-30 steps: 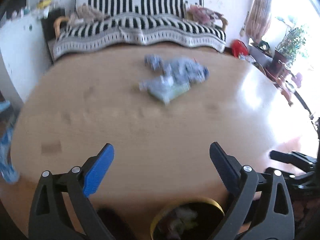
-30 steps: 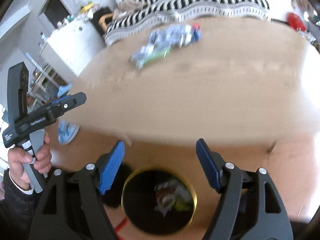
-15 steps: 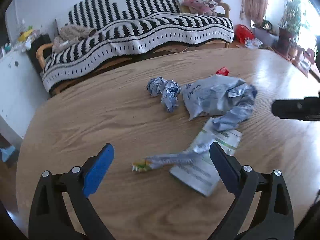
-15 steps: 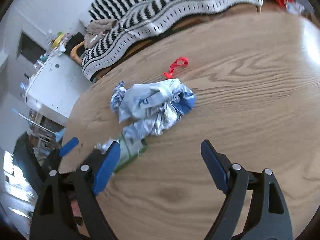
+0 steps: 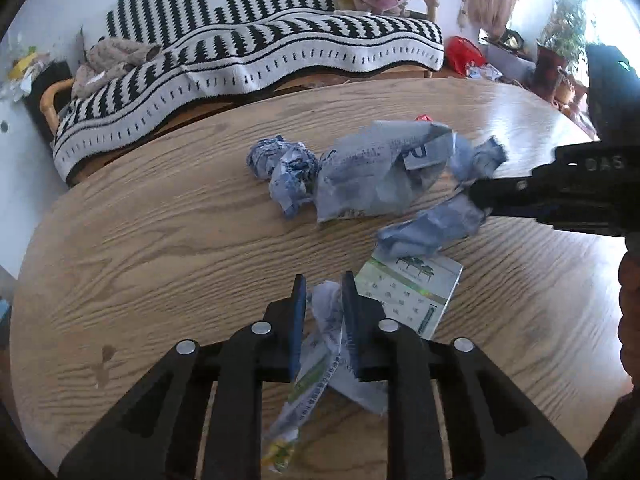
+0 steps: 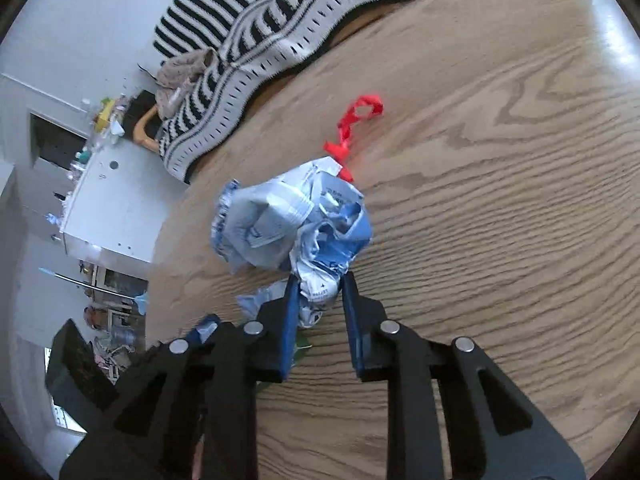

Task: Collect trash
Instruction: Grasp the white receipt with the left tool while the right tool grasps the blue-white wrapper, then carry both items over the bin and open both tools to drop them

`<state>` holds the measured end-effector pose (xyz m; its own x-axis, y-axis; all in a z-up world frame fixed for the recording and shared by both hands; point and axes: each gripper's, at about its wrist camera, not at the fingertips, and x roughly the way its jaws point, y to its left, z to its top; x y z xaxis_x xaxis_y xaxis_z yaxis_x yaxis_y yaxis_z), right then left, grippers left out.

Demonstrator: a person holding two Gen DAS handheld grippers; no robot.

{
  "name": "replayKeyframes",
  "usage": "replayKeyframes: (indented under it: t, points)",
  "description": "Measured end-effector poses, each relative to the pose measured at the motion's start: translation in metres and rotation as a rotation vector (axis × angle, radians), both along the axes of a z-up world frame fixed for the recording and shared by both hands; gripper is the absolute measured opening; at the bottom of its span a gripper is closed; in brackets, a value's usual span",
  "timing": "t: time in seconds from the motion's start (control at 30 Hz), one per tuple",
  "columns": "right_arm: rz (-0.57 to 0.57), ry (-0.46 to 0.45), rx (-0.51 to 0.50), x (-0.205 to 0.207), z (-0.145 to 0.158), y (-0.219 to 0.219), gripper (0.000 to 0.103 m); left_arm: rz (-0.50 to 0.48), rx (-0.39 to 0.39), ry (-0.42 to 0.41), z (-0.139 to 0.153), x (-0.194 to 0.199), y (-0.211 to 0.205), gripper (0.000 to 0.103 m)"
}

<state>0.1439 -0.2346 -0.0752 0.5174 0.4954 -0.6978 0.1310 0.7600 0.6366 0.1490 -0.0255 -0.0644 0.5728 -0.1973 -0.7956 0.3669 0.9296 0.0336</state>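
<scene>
Trash lies in a loose heap on the wooden table [image 5: 160, 240], toward its far-middle part. Left gripper [image 5: 323, 292] is down at the near end of the heap, jaws closing w/ a twisted plastic wrapper [image 5: 324, 344] between the blue pads – the pads press on it from both sides, and its green-yellow tail runs back under the gripper toward the near edge. Just right of that wrapper sits a flat white-green packet [image 5: 416, 292], touching it. Beyond the packet a crumpled pale-blue bag [image 5: 432, 228] lies on the table; the right gripper [image 6: 318, 280] comes in from the right side and its jaws are closing on that bag's near end – crumpled film is pinched between the pads in the right wrist view. Farther off is a bigger grey-blue bag [image 5: 376, 172], and left of it, touching, a small crumpled ball [image 5: 280, 160]. A red strip [image 6: 356, 120] lies on the far side of the heap, just beside the big bag. Behind the table there's a sofa w/ a black-white striped throw [image 5: 256, 48]; a white cabinet [image 6: 108, 208] stands at the far left.
</scene>
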Motion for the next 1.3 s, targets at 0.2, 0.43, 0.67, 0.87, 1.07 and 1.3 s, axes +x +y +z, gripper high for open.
replayKeyframes:
  t: [0.2, 0.43, 0.67, 0.87, 1.07, 1.3]
  points:
    - [0.018, -0.077, -0.033, -0.025, 0.029, -0.006, 0.020, 0.035, -0.064, -0.026, 0.028, -0.014, 0.014, 0.013]
    - [0.066, -0.152, -0.114, -0.073, 0.055, -0.004, 0.020, 0.067, -0.117, -0.047, 0.057, -0.061, 0.029, 0.013]
    - [0.138, -0.218, -0.184, -0.156, 0.068, 0.005, 0.020, 0.071, -0.149, -0.027, 0.060, -0.147, 0.027, 0.013]
    - [0.188, -0.258, -0.231, -0.243, 0.066, 0.013, 0.020, 0.050, -0.192, 0.030, 0.031, -0.241, 0.019, 0.013]
    - [0.214, -0.211, -0.266, -0.313, 0.038, 0.013, 0.020, 0.012, -0.198, 0.168, -0.021, -0.311, 0.003, 0.013]
    - [0.245, -0.155, -0.314, -0.359, 0.014, 0.015, 0.020, -0.008, -0.148, 0.323, -0.076, -0.339, -0.013, 0.013]
